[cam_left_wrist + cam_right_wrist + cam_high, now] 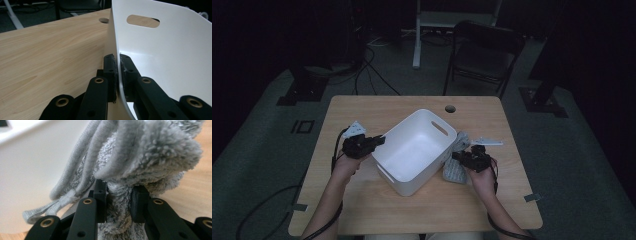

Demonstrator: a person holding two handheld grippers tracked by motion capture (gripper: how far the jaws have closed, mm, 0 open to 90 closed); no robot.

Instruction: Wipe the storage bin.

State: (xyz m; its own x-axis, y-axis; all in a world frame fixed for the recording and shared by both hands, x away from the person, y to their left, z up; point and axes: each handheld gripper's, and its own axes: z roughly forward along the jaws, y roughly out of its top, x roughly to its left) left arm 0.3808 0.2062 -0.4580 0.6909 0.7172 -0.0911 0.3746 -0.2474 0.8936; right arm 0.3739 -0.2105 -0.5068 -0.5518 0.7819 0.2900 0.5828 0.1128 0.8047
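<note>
1. My left gripper (117,75) is clamped on the rim of the white bin (175,62): one jaw sits outside the wall, the other inside, and the thin plastic is pinched between the pads.
2. In the high view that same left gripper (379,141) meets the bin (414,150) at its left corner, my left hand (346,165) behind it on the table's left half.
3. My right gripper (118,202) holds a grey fluffy towel (150,150); the jaws stand partly apart with a thick fold of pile squeezed between them, and the hemmed edges of the cloth hang off to the left of the jaws.
4. From above, the right gripper (457,156) is just beside the bin's right wall, and the towel (455,170) lies bunched on the table against that wall, partly under the gripper.
5. The bin stands upright and turned at an angle near the middle of the wooden table (362,205), with a slot handle (439,128) in its far wall.
6. Beyond the bin, a round cable hole (450,108) sits near the table's far edge.
7. Past the table, a dark folding chair (484,55) stands on the floor.
</note>
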